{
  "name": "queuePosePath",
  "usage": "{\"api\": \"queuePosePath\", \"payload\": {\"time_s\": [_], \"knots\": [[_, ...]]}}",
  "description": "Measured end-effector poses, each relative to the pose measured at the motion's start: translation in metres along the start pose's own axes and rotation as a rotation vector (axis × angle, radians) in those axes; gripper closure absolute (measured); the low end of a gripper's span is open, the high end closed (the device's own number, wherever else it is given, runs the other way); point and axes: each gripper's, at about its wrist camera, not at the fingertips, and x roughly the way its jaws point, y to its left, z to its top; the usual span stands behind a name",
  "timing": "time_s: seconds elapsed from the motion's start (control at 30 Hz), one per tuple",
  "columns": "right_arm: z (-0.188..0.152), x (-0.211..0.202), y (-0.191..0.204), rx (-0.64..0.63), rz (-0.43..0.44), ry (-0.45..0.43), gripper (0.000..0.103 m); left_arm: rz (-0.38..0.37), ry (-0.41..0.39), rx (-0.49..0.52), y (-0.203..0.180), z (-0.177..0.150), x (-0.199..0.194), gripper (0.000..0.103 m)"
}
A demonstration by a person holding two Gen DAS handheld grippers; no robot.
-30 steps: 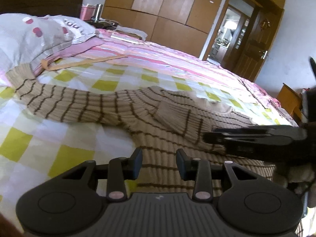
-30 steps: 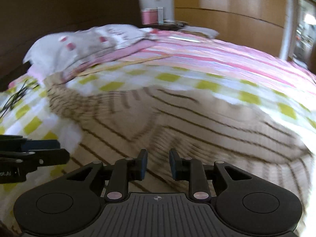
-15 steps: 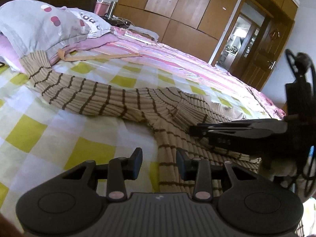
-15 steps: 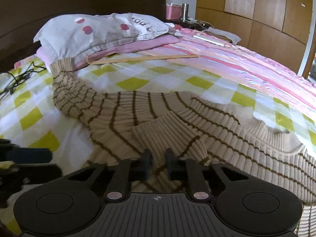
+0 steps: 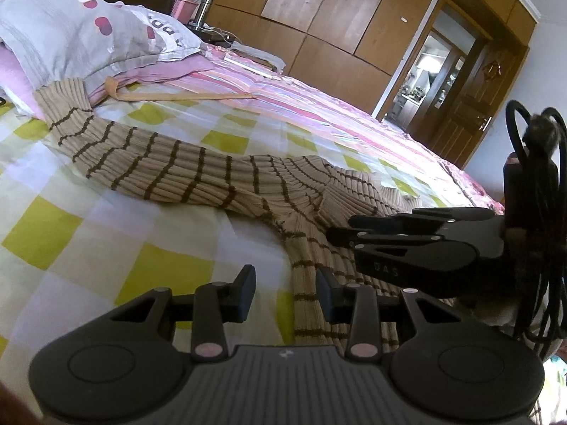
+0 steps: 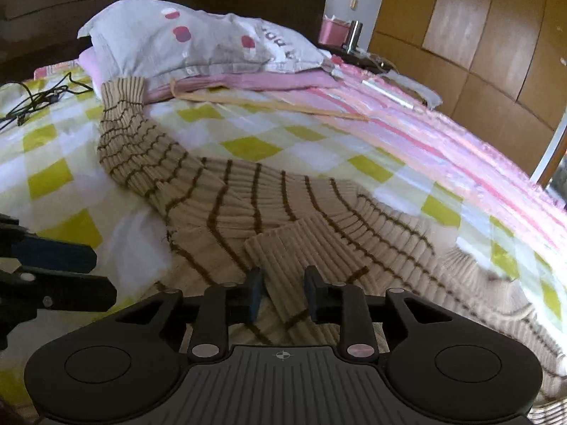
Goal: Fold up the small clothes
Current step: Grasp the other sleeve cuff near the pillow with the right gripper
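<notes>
The right gripper sits at the bottom centre of its view, jaws opening, a ribbed cuff of the sweater lying between its fingers, unpinched. The left gripper stands open low in its frame, over the sweater's edge, gripping nothing. The striped sweater sprawls across the checked bedsheet, one sleeve reaching up-left to the pillow. Wooden wardrobes fill the background.
</notes>
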Motion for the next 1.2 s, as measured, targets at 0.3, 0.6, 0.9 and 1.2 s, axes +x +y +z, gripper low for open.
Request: {"api": "queuePosePath", "payload": {"time_s": [0.3, 0.6, 0.9, 1.2], "knots": [[0.000, -0.016, -0.004, 0.080, 0.033, -0.017, 0.099, 0.022, -0.021, 0.001, 0.005, 0.004, 0.002, 0.061], [-0.003, -0.014, 0.007, 0.035, 0.046, 0.015, 0.095, 0.055, -0.041, -0.042, 0.021, 0.010, 0.002, 0.061], [0.033, -0.028, 0.017, 0.046, 0.133, -0.015, 0.092, 0.109, -0.076, -0.120, 0.048, 0.020, -0.004, 0.061], [0.098, 0.006, 0.075, -0.046, 0.297, -0.022, 0.091, 0.185, -0.131, -0.191, 0.081, 0.030, -0.017, 0.061]]}}
